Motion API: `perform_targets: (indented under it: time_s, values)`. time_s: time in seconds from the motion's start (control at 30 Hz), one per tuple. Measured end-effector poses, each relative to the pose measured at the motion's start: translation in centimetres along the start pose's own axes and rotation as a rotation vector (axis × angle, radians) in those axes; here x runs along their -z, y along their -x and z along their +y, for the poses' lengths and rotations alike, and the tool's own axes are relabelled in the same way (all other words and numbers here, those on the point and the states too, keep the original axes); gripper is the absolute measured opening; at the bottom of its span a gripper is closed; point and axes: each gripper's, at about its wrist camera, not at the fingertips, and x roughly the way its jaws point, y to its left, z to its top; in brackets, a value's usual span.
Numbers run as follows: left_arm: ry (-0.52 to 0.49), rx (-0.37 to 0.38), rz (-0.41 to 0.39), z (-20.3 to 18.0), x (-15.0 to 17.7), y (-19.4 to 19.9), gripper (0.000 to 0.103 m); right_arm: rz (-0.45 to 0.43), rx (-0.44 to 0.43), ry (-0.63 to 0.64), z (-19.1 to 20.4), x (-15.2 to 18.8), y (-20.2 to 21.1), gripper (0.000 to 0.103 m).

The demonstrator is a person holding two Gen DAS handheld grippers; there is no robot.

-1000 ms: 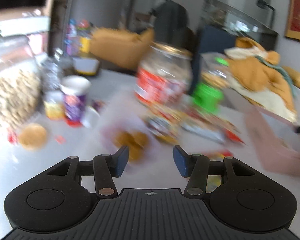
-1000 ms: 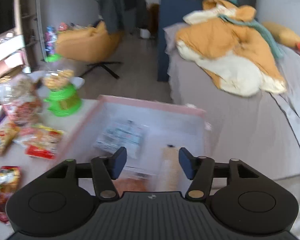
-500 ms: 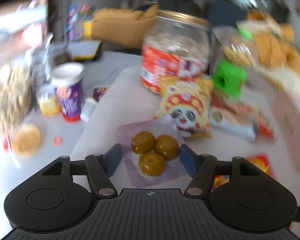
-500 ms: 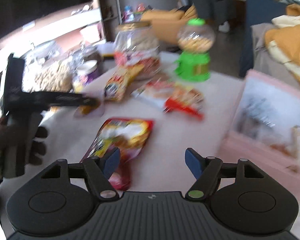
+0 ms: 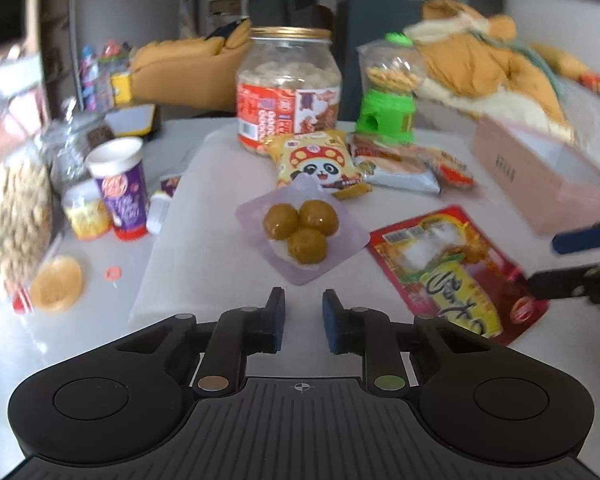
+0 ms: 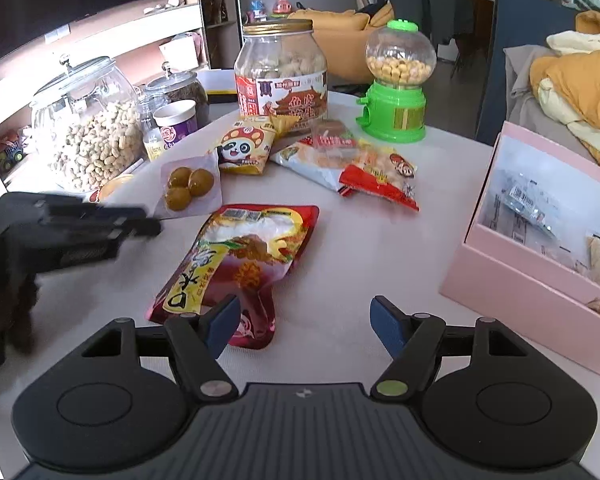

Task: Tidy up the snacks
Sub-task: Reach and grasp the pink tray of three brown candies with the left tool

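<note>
A clear pouch with three brown balls (image 5: pixel 300 232) (image 6: pixel 190 190) lies on the white table just ahead of my left gripper (image 5: pixel 302 320), whose jaws are narrowed with a small empty gap. A red and yellow snack bag (image 6: pixel 236 256) (image 5: pixel 456 272) lies ahead of my right gripper (image 6: pixel 300 326), which is open and empty. A panda snack packet (image 5: pixel 318 162) (image 6: pixel 244 150) and flat red-and-white packets (image 6: pixel 352 164) (image 5: pixel 400 162) lie further back. A pink box (image 6: pixel 540 248) (image 5: pixel 540 168) with several packets inside stands at the right.
A large labelled jar (image 6: pixel 280 76) and a green candy dispenser (image 6: pixel 398 88) stand at the back. A peanut jar (image 6: pixel 88 128), smaller glass jars, a purple cup (image 5: pixel 122 192) and a small yellow tub (image 5: pixel 86 214) stand at the left. A bed with orange bedding lies beyond.
My left gripper has drawn back from the pouch of brown balls and its jaws have narrowed. My right gripper swung from over the pink box to the red and yellow bag.
</note>
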Motion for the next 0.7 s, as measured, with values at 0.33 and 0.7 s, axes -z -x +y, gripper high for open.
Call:
perform_targets:
  time_s: [0.33,0.7]
  values:
    - [0.096,-0.099,-0.115,-1.3,-4.3,-2.8,0.027,-0.048,0.06,0.066,1.9,0.5,-1.1,0.074]
    - [-0.047,-0.029,-0.03,-3.3,-4.0,-4.4,0.053,-0.079,0.041,0.023,-0.4,3.8,-0.9,0.084]
